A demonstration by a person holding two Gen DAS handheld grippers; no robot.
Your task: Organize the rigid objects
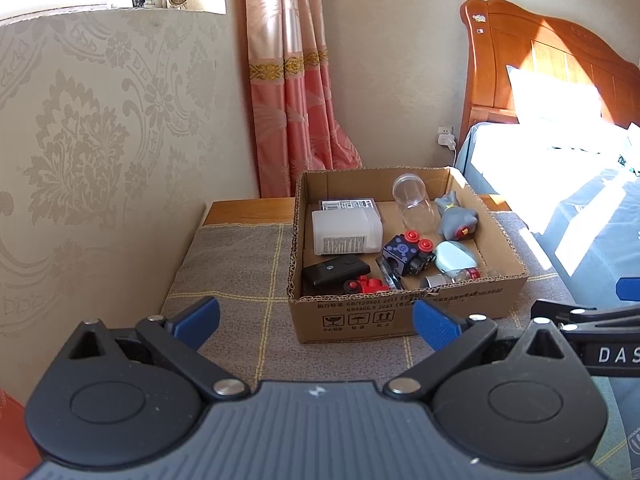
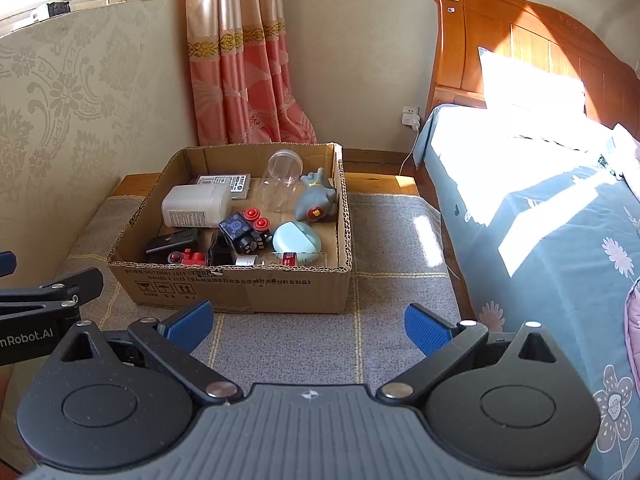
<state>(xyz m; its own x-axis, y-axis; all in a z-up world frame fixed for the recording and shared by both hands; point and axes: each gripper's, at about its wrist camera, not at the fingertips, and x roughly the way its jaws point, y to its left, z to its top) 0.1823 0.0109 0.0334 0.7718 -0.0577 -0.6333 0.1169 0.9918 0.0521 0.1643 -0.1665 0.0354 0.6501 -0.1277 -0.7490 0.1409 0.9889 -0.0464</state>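
- Left wrist view: the left gripper point(image 1: 316, 322) hovers with blue pads spread wide, nothing between them, just short of the cardboard box point(image 1: 400, 312) on a grey checked cloth point(image 1: 240, 280).
- Box front carries printed Chinese text with "GB/T29601" partly legible, plus handling symbols (umbrella, arrows).
- Inside lie a white plastic bottle point(image 1: 344, 230) with a small-print label, a clear jar point(image 1: 412, 200), a grey toy figure point(image 1: 456, 216), a black remote point(image 1: 334, 270) and red-wheeled toys point(image 1: 412, 250).
- Right wrist view: the right gripper point(image 2: 308, 326) is likewise spread and empty, near the box's front wall.
- The other gripper's arm reads "mRobot.AI" here, "DAS" in the left view.
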